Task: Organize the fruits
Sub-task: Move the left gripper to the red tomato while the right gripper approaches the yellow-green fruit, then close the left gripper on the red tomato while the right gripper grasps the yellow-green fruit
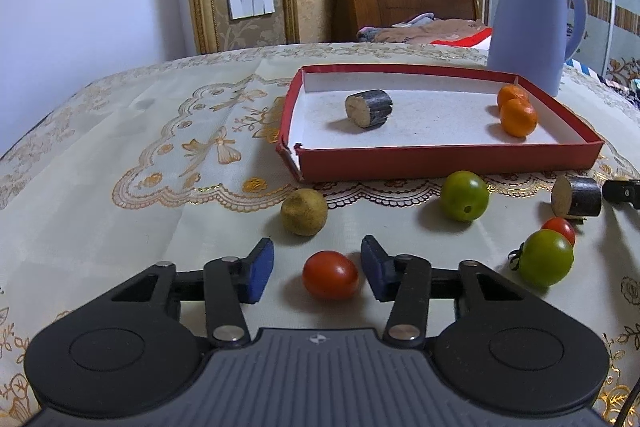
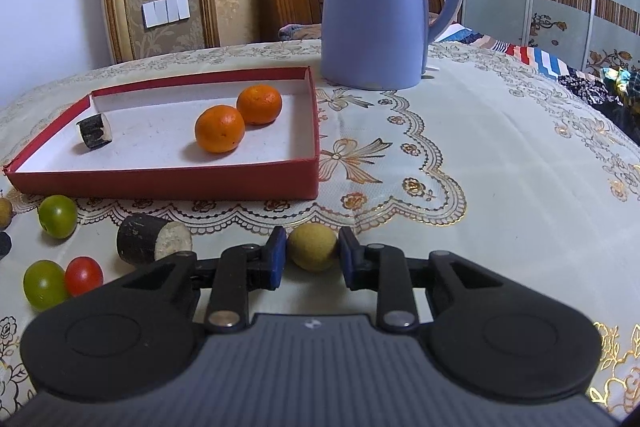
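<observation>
A red box (image 1: pixel 448 157) (image 2: pixel 160 183) holds two oranges (image 1: pixel 518 117) (image 2: pixel 220 129) and a dark log piece (image 1: pixel 369 108) (image 2: pixel 95 131). My left gripper (image 1: pixel 318 269) is open around a red tomato (image 1: pixel 330 275) on the cloth. My right gripper (image 2: pixel 313 255) is open, its pads close beside a yellow-brown round fruit (image 2: pixel 313 247). Another yellow-brown fruit (image 1: pixel 304 211), two green tomatoes (image 1: pixel 465 195) (image 1: pixel 546 258), a small red tomato (image 1: pixel 560 227) and a second log piece (image 1: pixel 576 197) (image 2: pixel 154 239) lie in front of the box.
A blue kettle (image 1: pixel 532 27) (image 2: pixel 376 7) stands behind the box's right end. The table wears a cream cloth with gold embroidery (image 2: pixel 480 167). A wooden headboard and bed lie beyond the table.
</observation>
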